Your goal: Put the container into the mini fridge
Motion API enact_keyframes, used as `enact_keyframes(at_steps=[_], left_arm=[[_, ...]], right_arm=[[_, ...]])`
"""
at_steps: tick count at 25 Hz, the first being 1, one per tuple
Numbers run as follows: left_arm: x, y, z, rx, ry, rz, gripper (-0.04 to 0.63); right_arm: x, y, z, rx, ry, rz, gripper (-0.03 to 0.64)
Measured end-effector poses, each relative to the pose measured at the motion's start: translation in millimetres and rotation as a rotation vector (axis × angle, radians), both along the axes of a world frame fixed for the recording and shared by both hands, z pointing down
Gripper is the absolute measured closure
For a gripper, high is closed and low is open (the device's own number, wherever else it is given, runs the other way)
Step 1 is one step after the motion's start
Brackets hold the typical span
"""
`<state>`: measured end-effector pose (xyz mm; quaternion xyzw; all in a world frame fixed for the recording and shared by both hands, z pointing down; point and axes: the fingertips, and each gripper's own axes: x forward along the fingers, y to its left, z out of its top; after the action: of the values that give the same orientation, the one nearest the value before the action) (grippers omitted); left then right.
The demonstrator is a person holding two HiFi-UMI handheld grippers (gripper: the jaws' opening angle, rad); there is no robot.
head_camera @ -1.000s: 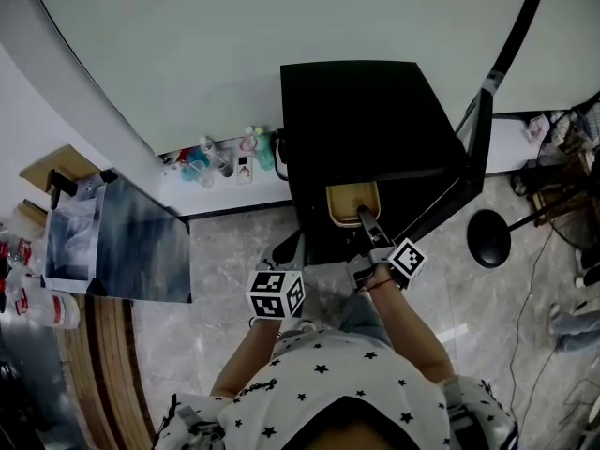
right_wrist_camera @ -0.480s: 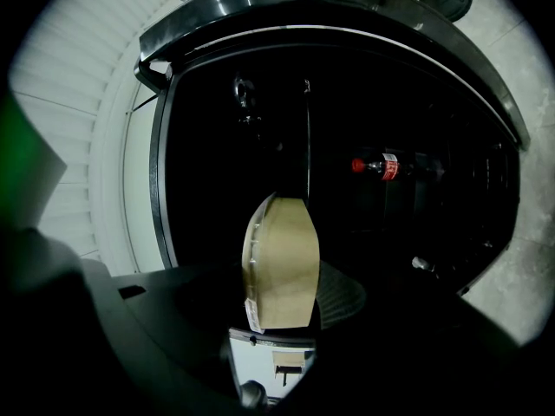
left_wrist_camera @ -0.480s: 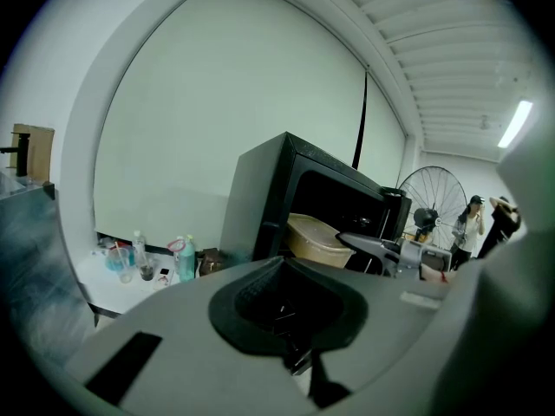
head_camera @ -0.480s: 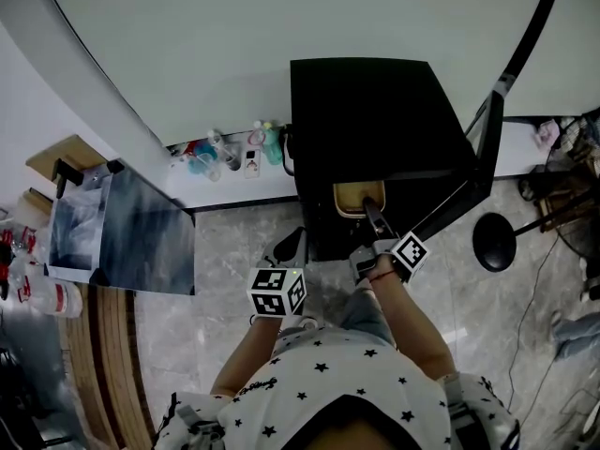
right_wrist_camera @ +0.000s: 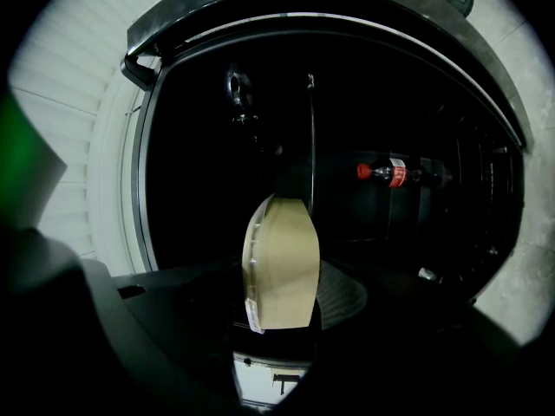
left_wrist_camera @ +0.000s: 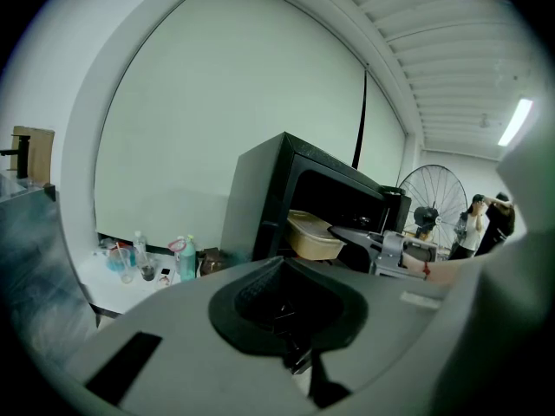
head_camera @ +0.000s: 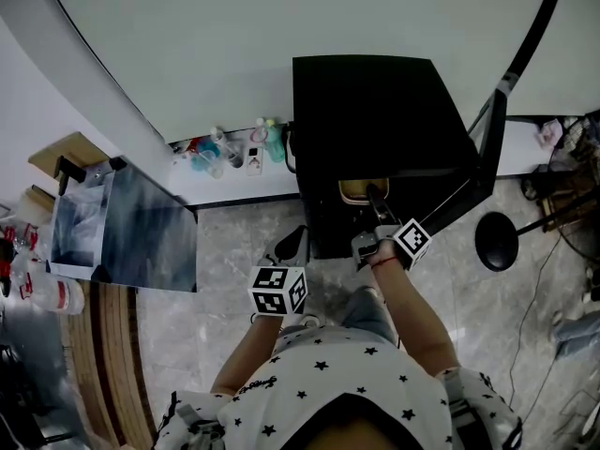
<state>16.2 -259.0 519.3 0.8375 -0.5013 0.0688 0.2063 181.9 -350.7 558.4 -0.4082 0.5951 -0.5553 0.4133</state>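
Note:
The black mini fridge (head_camera: 375, 111) stands against the wall with its door (head_camera: 487, 148) swung open to the right. My right gripper (head_camera: 375, 202) is shut on a tan lidded container (head_camera: 356, 189), held level at the fridge's opening. In the right gripper view the container (right_wrist_camera: 282, 263) stands on edge between the dark pads (right_wrist_camera: 342, 295), with the dark fridge inside behind it. The left gripper view shows the fridge (left_wrist_camera: 260, 202), the container (left_wrist_camera: 312, 235) and the right gripper (left_wrist_camera: 381, 248) from the side. My left gripper (head_camera: 292, 244) hangs in front of the fridge's left side, shut and holding nothing.
A bottle with a red label (right_wrist_camera: 388, 173) lies in the fridge's door shelf. Bottles and cups (head_camera: 230, 148) stand on the white ledge left of the fridge. A glass-fronted cabinet (head_camera: 122, 237) is at the left, a fan's round base (head_camera: 494, 240) at the right.
My right gripper has carried the container farther into the fridge's opening, so less of it shows from above. The left gripper has kept still.

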Motion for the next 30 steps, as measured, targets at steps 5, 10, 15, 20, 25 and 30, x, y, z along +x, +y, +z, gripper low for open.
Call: enact_keyframes(at_steps=[5,10,15,20,25,30], left_arm=[[-2.4,0.0,-1.8,0.001,0.002,-0.003,0.583],[-5.3,1.1,-2.2,0.001,0.002,-0.003,0.583],[-6.1,2.2,-2.7,0.003,0.006,-0.001,0.583],[-6.7,3.5,-4.9,0.009,0.010,0.006,0.583],[-10.0,7.0,-7.8,0.013,0.013,0.009,0.584],[-17.9,10.5,-9.2,0.012,0.017,0.007,0.583]], right_arm=[[3.1,-10.6,2.0,0.003,0.013,0.017,0.407],[1.5,-16.8,-1.6,-0.005,0.004,0.029,0.407],[1.7,-16.6,-0.8,-0.008,0.004,0.037,0.404],[1.2,-16.7,-1.4,-0.010,0.004,0.043,0.407],[1.2,-15.7,-8.8,0.019,-0.011,0.052,0.337],[2.2,-15.4,-12.4,0.028,0.008,0.057,0.247]])
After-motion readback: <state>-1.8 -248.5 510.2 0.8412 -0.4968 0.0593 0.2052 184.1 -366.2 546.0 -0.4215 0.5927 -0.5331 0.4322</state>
